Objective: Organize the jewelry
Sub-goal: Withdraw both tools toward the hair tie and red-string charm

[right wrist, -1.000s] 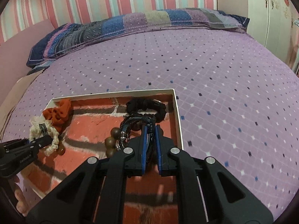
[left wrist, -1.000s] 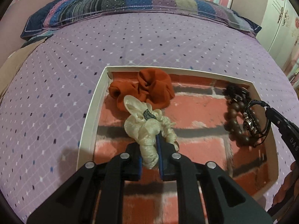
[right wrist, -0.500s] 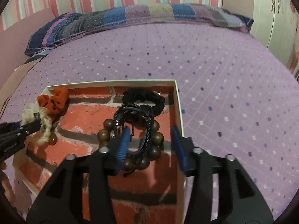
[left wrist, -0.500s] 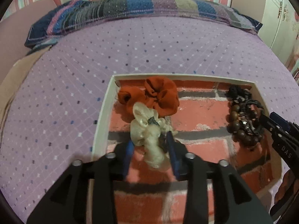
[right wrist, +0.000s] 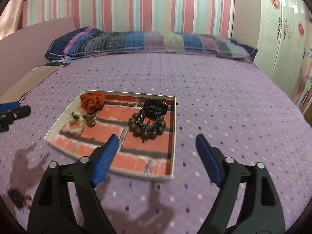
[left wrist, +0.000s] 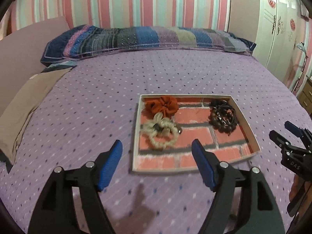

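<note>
A: Are the grippers holding anything?

B: No. The left gripper (left wrist: 157, 149) and the right gripper (right wrist: 157, 143) have just been opening, with nothing between the jaws.

A: Where's the jewelry?

B: In the tray (left wrist: 136, 130): orange scrunchie (left wrist: 162, 105) and cream scrunchie (left wrist: 161, 133) at its left side, bead bracelets (left wrist: 222, 116) at its right. It looks nearly done

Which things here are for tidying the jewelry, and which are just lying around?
For the job:
- tray
- orange scrunchie
- cream scrunchie
- wooden bead bracelet
- black cord bracelets
- black scrunchie
- left tongs and right tongs, both open and empty

Just lying about:
- striped pillow
- beige cloth
- small dark thing on the bedspread; too blurred to tell
</note>
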